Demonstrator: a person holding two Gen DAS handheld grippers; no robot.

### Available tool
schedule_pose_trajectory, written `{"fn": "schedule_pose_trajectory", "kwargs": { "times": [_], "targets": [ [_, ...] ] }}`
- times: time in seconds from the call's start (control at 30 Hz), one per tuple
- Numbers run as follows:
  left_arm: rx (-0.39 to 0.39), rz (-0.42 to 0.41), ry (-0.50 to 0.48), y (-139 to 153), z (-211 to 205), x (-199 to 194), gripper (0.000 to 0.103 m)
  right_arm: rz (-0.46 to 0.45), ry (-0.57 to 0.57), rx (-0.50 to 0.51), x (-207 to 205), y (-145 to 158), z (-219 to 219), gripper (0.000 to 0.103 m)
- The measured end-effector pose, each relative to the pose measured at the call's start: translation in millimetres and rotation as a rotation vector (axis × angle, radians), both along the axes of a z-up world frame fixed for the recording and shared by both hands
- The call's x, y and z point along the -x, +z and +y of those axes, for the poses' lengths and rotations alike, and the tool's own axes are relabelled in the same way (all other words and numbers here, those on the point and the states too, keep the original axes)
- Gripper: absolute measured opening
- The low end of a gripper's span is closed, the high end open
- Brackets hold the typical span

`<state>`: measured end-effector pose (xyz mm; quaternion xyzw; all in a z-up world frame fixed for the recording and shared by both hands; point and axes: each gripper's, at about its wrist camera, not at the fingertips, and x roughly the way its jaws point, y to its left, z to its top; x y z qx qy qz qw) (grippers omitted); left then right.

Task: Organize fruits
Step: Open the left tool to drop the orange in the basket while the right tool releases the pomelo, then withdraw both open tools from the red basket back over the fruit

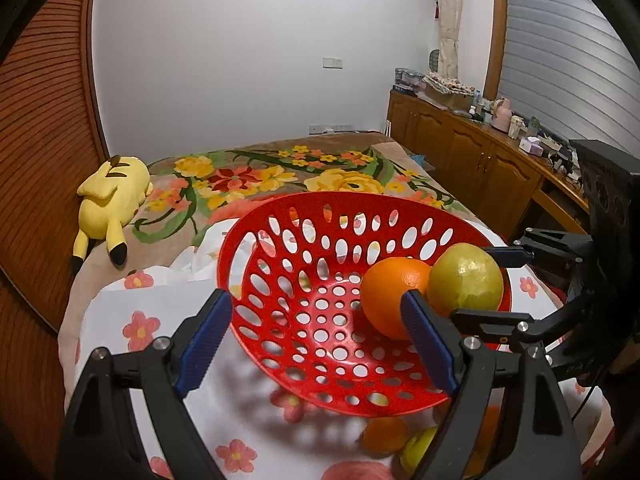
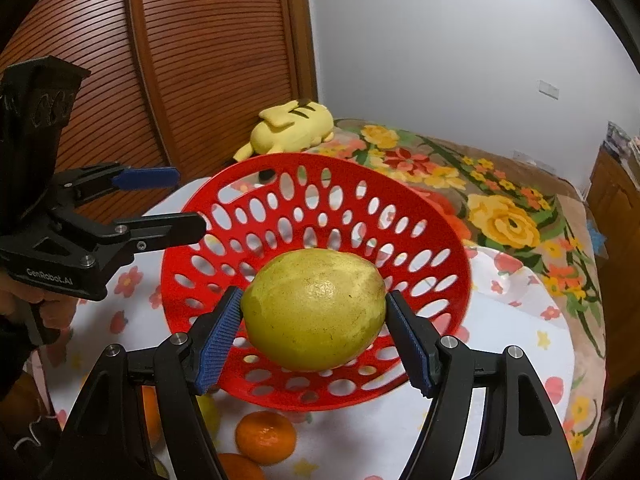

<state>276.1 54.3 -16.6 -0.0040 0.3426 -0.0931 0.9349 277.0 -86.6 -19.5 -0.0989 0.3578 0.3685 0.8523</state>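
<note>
a: where does the red basket (image 1: 280, 264) sit?

b: on the white flowered cloth (image 1: 160, 312), which covers the near end of the bed. every other thing can be placed from that basket.

a: and the right gripper (image 2: 314, 336)?

b: its blue pads (image 2: 218, 344) press both sides of the yellow-green citrus (image 2: 314, 312), which hangs above the basket's near rim (in the left wrist view the same fruit (image 1: 466, 282) shows at the basket's right edge, touching the orange beside it).

a: is the orange (image 1: 394, 296) inside the basket?

b: yes, it rests on the perforated floor toward the right side.

a: the left gripper (image 1: 320, 344)?

b: spread wide with nothing between its fingers, poised over the basket's near-left rim; one finger is outside the rim, the other in front of the orange.

a: any fruit outside?

b: a mandarin (image 2: 266, 438) lies on the cloth just before the basket's front edge, with more orange and yellow fruit partly hidden beside it. beyond the basket, a yellow plush toy (image 1: 110, 200) lies on the floral blanket (image 1: 280, 176).
</note>
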Motion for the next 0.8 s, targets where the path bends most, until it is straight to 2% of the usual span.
{"fn": "schedule_pose_trajectory", "kwargs": {
  "times": [0.27,0.6,0.8],
  "targets": [
    [0.013,-0.002,0.019,-3,14,6,0.086,0.025,0.052,0.003,1,-3,19,0.074],
    [0.010,-0.008,0.026,-4,22,15,0.086,0.036,0.083,0.080,5,-16,40,0.074],
    [-0.001,-0.014,0.026,-4,21,26,0.086,0.013,0.055,0.032,8,0,34,0.079]
  ]
}}
